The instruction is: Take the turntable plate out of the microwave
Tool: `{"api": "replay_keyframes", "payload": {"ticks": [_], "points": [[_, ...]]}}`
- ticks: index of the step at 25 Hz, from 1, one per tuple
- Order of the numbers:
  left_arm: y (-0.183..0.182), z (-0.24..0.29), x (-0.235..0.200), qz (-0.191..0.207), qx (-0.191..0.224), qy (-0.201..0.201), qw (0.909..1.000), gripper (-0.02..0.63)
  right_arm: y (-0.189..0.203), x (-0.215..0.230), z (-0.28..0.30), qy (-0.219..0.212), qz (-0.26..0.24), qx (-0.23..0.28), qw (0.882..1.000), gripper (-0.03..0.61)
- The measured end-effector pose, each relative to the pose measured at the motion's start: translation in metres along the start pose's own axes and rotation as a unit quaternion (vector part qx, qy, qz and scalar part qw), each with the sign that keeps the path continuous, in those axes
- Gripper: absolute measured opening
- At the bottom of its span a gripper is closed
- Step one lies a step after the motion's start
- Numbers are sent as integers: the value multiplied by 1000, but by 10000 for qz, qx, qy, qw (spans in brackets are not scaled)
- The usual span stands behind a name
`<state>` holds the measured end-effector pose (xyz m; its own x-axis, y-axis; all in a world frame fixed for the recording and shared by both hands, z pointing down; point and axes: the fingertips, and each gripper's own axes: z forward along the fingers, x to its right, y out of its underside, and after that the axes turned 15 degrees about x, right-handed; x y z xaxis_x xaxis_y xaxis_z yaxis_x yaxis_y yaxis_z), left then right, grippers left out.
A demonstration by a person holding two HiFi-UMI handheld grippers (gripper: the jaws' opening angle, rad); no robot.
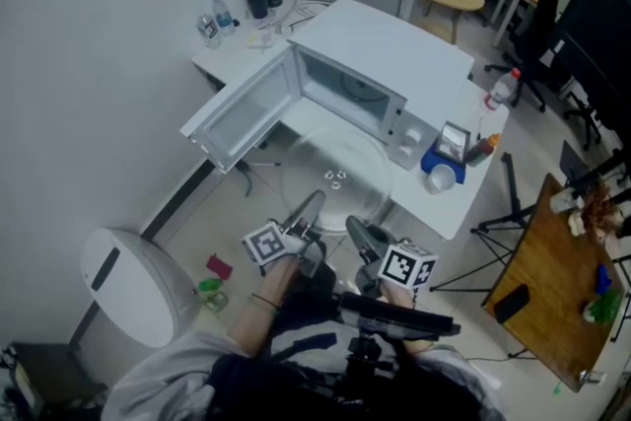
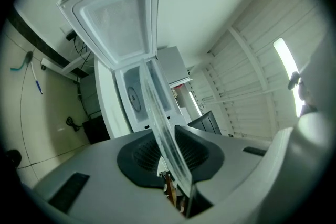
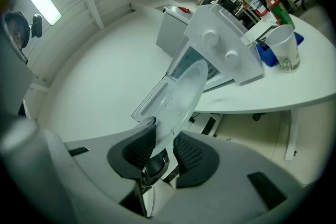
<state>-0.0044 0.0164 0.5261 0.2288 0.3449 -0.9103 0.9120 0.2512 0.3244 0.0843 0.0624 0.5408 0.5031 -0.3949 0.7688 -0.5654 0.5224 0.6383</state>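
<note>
The clear glass turntable plate [image 1: 335, 175] hangs outside the white microwave [image 1: 389, 44], level in front of the table edge and below the open door [image 1: 242, 118]. My left gripper [image 1: 314, 210] is shut on its near left rim, and my right gripper [image 1: 361, 238] is shut on its near right rim. In the left gripper view the plate [image 2: 157, 113] runs edge-on between the dark pads [image 2: 137, 157] of the left gripper [image 2: 176, 168], toward the open door [image 2: 118, 18]. In the right gripper view the plate [image 3: 181, 97] sits between the pads [image 3: 137, 148] of the right gripper [image 3: 160, 148], with the microwave [image 3: 220, 44] beyond.
The microwave stands on a white table [image 1: 461, 204] with a white cup [image 1: 442, 177] on a blue tray and a bottle [image 1: 501, 89] to its right. Bottles [image 1: 219, 15] stand at the back left. A white round bin [image 1: 128, 281] is at floor left, a wooden desk [image 1: 552, 291] at right.
</note>
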Motion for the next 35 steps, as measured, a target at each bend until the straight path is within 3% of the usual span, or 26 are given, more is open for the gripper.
{"api": "replay_keyframes", "payload": {"ticks": [13, 18, 35], "points": [[29, -94, 42, 140, 250, -112, 9995, 63, 48, -44, -81, -395, -67, -208, 9990, 117], [22, -107, 55, 341, 275, 23, 9990, 62, 57, -55, -87, -480, -82, -228, 9986, 118], [-22, -145, 58, -31, 322, -98, 9994, 63, 92, -100, -69, -513, -79, -115, 9986, 120]]}}
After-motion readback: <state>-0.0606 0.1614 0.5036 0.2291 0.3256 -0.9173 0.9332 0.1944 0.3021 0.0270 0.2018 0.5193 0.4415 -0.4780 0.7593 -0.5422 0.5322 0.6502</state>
